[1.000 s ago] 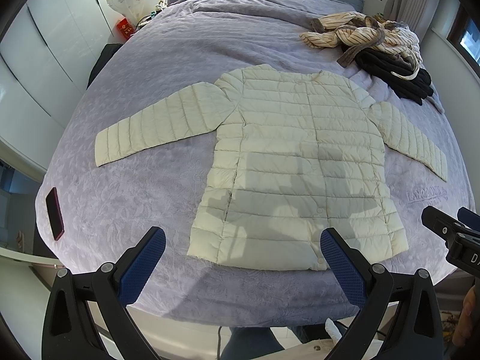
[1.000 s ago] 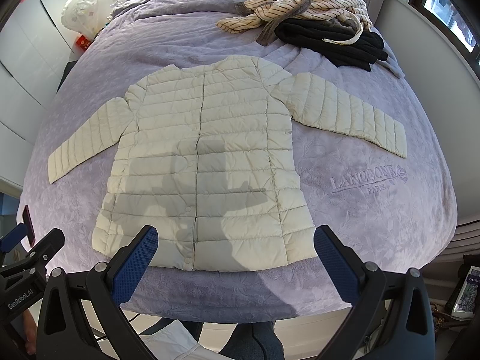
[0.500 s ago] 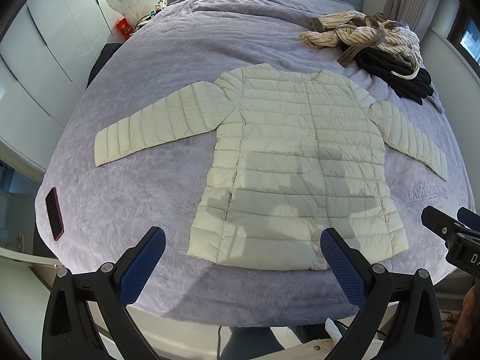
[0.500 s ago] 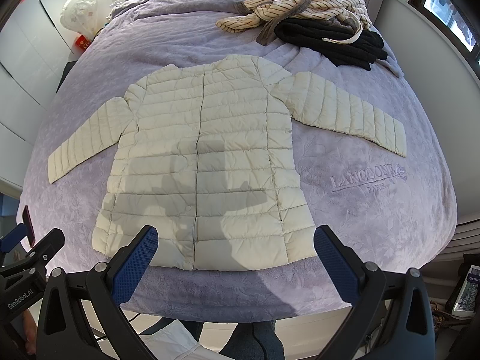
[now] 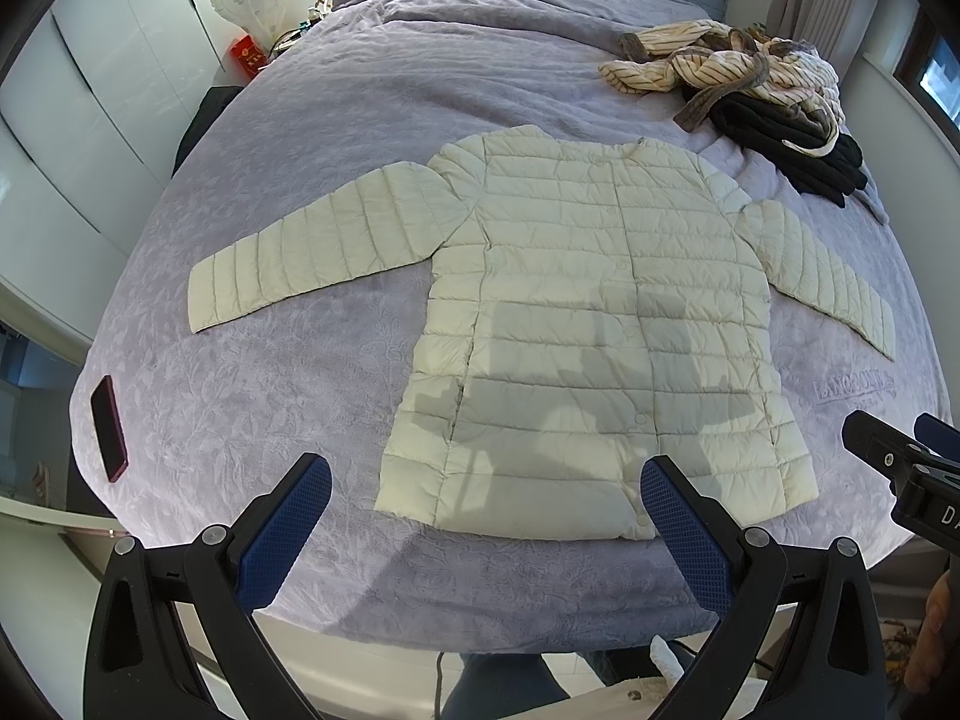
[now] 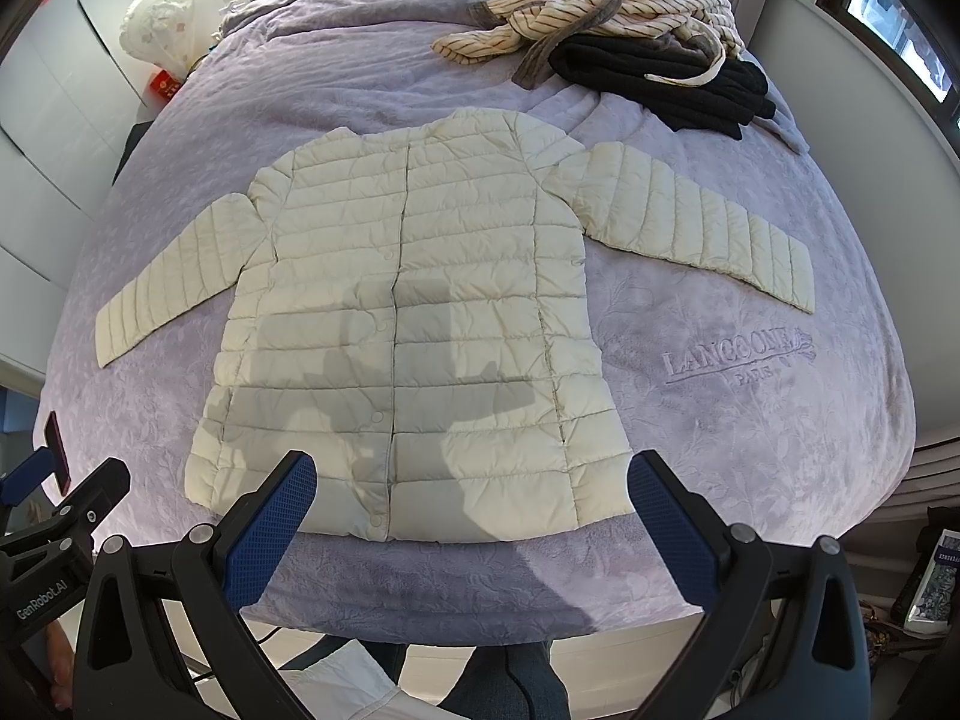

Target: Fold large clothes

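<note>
Left wrist view — my left gripper [image 5: 486, 501] hangs spread wide, empty, above the cream jacket [image 5: 600, 330] lying flat on the bed [image 5: 300, 408]. Right wrist view — my right gripper [image 6: 471, 501] gapes too, over the jacket's hem.

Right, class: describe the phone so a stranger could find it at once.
Start at the purple bedspread. Go past the cream puffer jacket's left sleeve to the bed's near left edge. The phone is a small dark-red slab, the only hard, flat object there.
</note>
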